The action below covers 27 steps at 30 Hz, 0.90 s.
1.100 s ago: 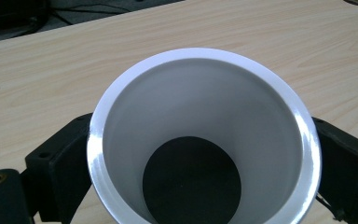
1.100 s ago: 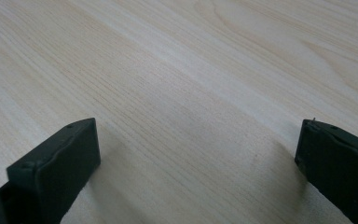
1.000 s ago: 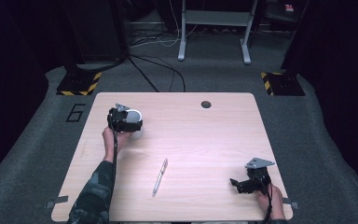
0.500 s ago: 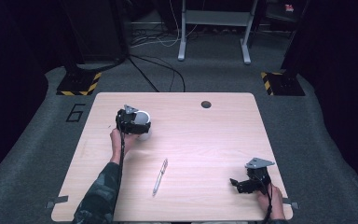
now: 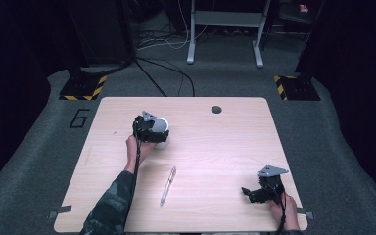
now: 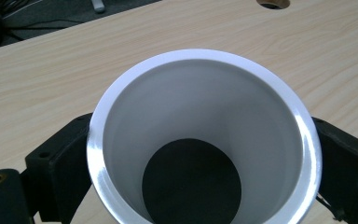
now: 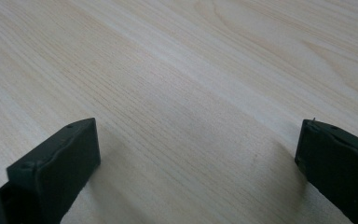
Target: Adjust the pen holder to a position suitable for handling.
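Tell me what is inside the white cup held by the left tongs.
The white cup looks empty: bare white walls and a dark round bottom, seen in the left gripper view. The left tongs grip its outside. The bottom's near edge is cut off.

The cup's (image 6: 204, 140) base is cut off below; left tongs (image 5: 152, 132) hide its near wall.

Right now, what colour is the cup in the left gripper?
White, with a dark bottom; the cup shows best in the left gripper view.
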Available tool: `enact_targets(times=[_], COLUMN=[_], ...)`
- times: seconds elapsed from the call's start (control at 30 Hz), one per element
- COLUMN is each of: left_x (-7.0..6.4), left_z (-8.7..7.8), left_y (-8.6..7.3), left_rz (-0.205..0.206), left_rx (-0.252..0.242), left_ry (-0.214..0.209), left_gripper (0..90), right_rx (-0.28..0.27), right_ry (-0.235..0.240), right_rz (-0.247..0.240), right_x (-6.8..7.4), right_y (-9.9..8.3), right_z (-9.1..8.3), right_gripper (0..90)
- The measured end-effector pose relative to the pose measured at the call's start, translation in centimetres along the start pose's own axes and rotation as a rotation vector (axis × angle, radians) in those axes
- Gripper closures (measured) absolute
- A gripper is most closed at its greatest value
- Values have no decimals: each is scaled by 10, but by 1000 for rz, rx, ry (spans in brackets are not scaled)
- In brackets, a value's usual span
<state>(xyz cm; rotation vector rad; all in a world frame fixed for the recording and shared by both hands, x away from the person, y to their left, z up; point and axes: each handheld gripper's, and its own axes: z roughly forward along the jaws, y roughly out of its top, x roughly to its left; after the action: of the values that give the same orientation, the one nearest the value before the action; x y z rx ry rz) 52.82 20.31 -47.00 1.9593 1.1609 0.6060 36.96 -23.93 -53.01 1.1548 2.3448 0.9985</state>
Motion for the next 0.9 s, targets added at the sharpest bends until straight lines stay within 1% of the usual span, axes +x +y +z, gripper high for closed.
enact_targets(times=[0.03, 0.07, 0.1, 0.2, 0.23, 0.27, 0.4, 0.47, 0.67, 0.7, 0.73, 0.77, 0.83, 0.9], left_x=[-2, -4, -7, -14, -17, -17, -27, -32, -45, -50, -50, -53, -55, -60], left_z=[1, 1, 2, 4, 6, 6, 9, 11, 16, 18, 18, 19, 20, 21], left_y=[0, 1, 1, 3, 4, 4, 6, 8, 12, 12, 12, 13, 14, 15], left_rz=[0, 10, 6, 13, 18, 18, 32, 33, 55, 54, 54, 60, 62, 67], left_rx=[-2, 6, -4, 1, -7, -7, -11, -14, -11, -20, -20, -23, -23, -22], left_ry=[-3, -10, -9, -22, -23, -23, -39, -43, -70, -73, -73, -79, -81, -90], left_gripper=[66, 66, 66, 66, 66, 65, 66, 65, 65, 65, 65, 65, 65, 65], right_rx=[1, 1, 0, 1, -1, -1, 0, -2, 1, 4, 4, 1, 1, 0], right_ry=[-2, -2, 0, -2, -2, -2, -2, -2, -2, -3, -3, -2, -2, -2], right_rz=[-1, -1, 0, -2, -1, -1, -1, 0, -3, 8, 8, -3, -3, -3], right_x=[0, 0, 0, 0, 0, 0, 0, 0, 0, 0, 0, 0, 0, 0], right_y=[0, 0, 0, 0, 0, 0, 0, 0, 0, 0, 0, 0, 0, 0], right_z=[0, 0, 0, 0, 0, 0, 0, 0, 0, 0, 0, 0, 0, 0], right_gripper=[0, 0, 0, 0, 0, 0, 0, 0, 0, 0, 0, 0, 0, 0])
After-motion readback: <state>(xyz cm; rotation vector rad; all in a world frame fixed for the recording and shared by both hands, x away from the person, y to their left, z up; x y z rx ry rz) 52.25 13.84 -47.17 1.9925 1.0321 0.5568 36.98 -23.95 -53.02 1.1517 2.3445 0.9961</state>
